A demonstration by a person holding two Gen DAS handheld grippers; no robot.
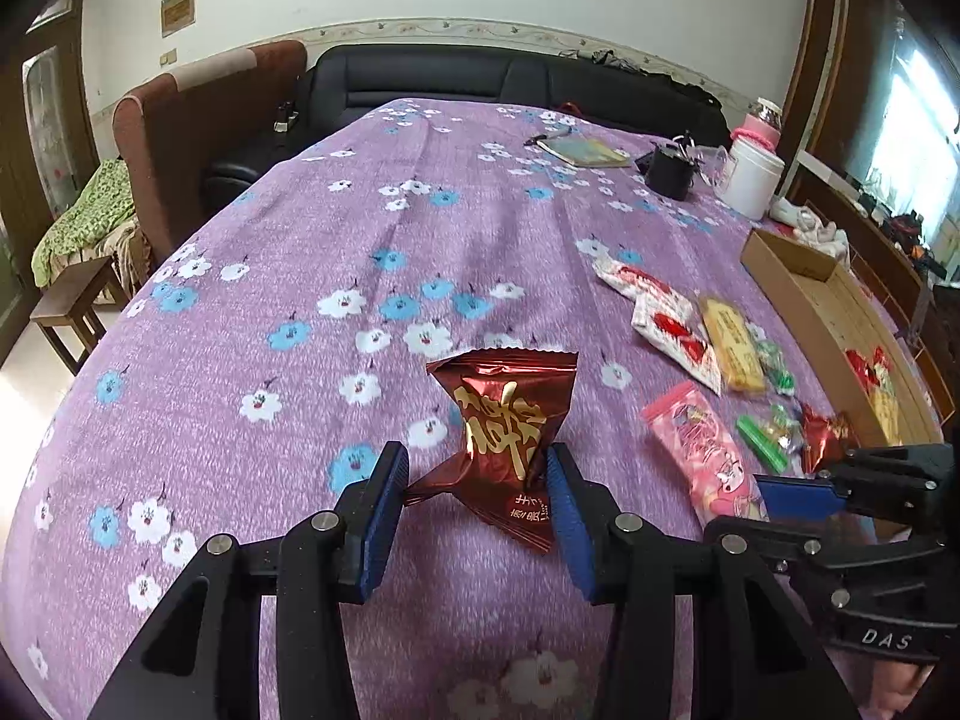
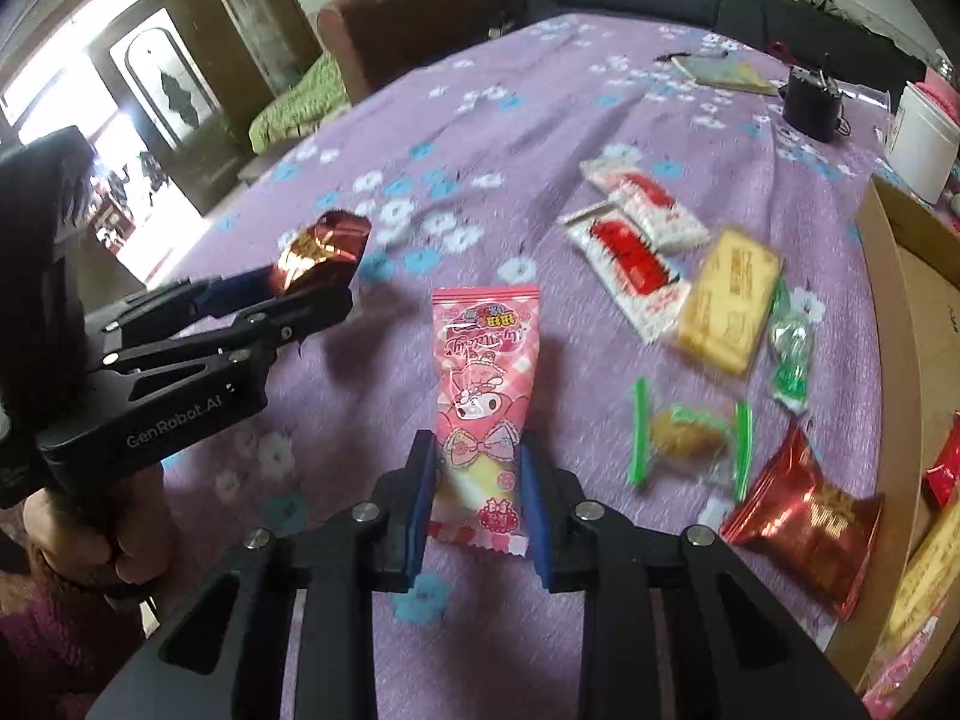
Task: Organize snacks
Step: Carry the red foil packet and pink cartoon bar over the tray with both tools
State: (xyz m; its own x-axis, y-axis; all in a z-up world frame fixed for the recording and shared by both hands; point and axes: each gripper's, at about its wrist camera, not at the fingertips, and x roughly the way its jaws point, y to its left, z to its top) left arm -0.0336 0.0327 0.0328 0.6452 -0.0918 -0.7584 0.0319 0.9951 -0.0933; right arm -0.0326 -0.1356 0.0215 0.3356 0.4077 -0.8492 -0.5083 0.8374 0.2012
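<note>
- Left gripper (image 1: 477, 483) tilts down over the table (image 1: 300, 240), jaws pinching a red foil packet (image 1: 501, 420)
- Right gripper (image 2: 474, 480) angles down, jaws narrowed onto a pink snack bag (image 2: 483, 396)

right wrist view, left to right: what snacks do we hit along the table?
Dark red foil packet pinched in the left gripper → pink cartoon-print wrapper between the right gripper's blue pads → two white-and-red sachets → yellow biscuit pack → red foil packet → brown cardboard box.
</note>
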